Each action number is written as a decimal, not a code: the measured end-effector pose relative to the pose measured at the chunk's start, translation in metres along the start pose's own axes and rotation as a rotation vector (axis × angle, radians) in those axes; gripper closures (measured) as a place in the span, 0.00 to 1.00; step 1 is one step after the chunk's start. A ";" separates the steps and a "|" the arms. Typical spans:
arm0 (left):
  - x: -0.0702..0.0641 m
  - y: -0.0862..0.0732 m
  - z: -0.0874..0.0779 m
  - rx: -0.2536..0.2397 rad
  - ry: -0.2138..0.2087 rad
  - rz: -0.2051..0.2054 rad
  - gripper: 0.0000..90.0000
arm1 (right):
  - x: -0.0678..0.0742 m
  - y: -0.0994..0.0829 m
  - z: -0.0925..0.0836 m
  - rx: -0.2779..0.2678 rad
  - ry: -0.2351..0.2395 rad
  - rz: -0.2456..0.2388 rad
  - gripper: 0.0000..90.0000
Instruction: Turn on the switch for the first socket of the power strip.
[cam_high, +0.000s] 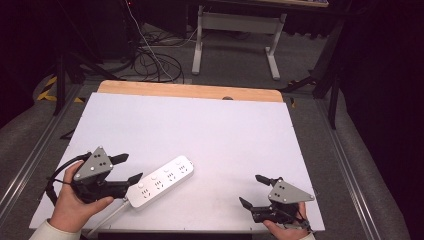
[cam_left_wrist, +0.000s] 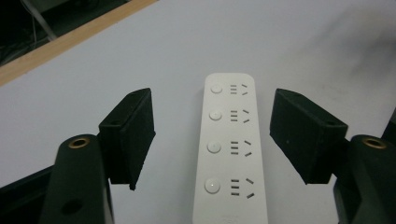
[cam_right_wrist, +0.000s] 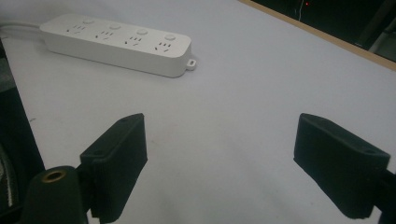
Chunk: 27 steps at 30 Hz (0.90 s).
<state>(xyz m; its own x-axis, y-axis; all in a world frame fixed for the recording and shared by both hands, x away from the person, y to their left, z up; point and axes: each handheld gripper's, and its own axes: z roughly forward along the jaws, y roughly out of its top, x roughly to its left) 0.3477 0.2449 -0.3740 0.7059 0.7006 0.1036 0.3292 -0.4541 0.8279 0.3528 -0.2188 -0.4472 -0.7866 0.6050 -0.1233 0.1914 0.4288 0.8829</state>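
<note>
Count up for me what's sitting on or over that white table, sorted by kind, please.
White power strips: 1, the power strip with four outlet sets, lying flat.
Hand-held grippers: 2, the left gripper with the strip's near end between its open jaws, and the right gripper, open over bare table.
Total: 3

A white power strip (cam_high: 161, 181) is lying on the white table (cam_high: 215, 125), showing rows of dark socket slots and pale round buttons. At the table's twelve o'clock edge a light wooden band (cam_high: 190, 91) is showing. Both grippers are showing black jaws, grey three-cornered plates with dark dots, and brass-coloured rings.
</note>
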 end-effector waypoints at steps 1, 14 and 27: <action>0.000 0.000 0.000 0.000 0.000 0.000 0.33 | 0.000 0.000 0.000 0.000 0.000 0.000 0.20; 0.014 -0.029 -0.014 -0.156 -0.001 -0.046 0.22 | 0.001 0.000 0.000 0.001 0.000 -0.007 0.20; 0.024 -0.067 -0.021 -0.151 0.010 -0.041 0.18 | 0.000 0.000 -0.001 -0.006 -0.003 -0.002 0.20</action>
<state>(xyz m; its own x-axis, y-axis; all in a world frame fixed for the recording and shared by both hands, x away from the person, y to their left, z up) 0.3299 0.3033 -0.4153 0.6870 0.7230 0.0727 0.2593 -0.3373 0.9050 0.3521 -0.2192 -0.4469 -0.7851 0.6063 -0.1266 0.1864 0.4262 0.8852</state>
